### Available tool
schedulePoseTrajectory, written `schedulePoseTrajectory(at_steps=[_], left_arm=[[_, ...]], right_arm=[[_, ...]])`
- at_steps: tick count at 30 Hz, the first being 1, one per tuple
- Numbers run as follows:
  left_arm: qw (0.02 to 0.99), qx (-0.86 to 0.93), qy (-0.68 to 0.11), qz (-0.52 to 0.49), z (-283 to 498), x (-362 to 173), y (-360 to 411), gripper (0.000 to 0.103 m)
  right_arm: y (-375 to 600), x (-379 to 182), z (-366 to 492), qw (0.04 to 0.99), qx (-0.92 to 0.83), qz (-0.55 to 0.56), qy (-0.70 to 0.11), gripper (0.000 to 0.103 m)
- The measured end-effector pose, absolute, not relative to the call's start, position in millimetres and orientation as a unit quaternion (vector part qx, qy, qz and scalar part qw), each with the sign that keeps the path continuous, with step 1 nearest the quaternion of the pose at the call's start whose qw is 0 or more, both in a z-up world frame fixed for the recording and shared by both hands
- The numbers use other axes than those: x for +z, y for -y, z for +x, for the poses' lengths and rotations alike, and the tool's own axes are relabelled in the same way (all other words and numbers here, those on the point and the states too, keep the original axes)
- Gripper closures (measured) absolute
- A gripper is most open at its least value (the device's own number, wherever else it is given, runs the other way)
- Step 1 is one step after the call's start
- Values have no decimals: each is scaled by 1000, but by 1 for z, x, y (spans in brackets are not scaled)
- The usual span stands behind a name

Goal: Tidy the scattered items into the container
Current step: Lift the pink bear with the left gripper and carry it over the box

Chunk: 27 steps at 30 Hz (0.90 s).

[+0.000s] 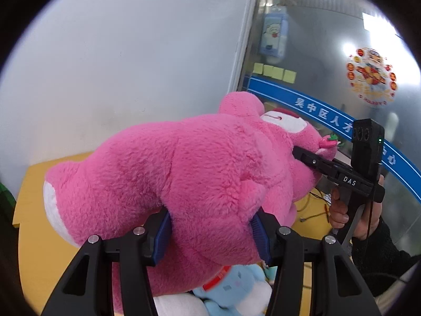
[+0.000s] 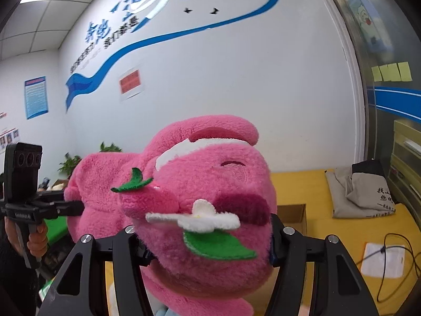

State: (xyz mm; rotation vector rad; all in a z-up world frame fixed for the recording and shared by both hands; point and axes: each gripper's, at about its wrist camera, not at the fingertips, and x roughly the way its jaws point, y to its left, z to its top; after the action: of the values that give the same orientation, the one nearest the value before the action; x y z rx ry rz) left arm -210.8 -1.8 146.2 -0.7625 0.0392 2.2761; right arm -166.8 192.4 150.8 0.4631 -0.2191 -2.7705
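Pink plush bear (image 1: 184,173) hangs lifted above the yellow surface (image 1: 39,184), left tongs (image 1: 210,230) pinching its body, right tongs (image 2: 208,247) pinching its head. Beneath it lies what seems a blue plush toy (image 1: 236,287), partly hidden.

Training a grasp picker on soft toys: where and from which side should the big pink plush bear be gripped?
The pink plush bear lies lengthwise, too long for one grip. Pinch its soft body from behind, as the left gripper does, and its head from the face side, like the right gripper.
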Motion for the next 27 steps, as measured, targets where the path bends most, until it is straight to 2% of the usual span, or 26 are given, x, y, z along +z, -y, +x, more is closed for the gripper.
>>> schedulePoseTrajectory(at_steps=[4,10,15,21,23,26,27], left_arm=[[359,870,-13,-339,-305,109,-18,50],[339,831,-2,-441,-426,-3,-47,52],[324,792,-23,-518,-455,-95,-75,61],[337,791,5,-511,-461,-102,-65,60],[331,798,3,-504,-460,-102,-63,56],[319,809,3,-494,-463,-96,-53,47],[318,810,6,-493,-467,-90,-48,47]], right_arm=[[-207,129,-252,133,-968,186,101,37],[-233,31,-365,94,-942,282,157,37],[-241,-50,-405,46,-905,386,173,37],[-251,-67,-401,24,-892,416,178,35],[-248,-66,-407,17,-897,409,166,32],[-259,-72,-421,9,-897,401,186,18],[-263,-72,-424,5,-896,403,186,11]])
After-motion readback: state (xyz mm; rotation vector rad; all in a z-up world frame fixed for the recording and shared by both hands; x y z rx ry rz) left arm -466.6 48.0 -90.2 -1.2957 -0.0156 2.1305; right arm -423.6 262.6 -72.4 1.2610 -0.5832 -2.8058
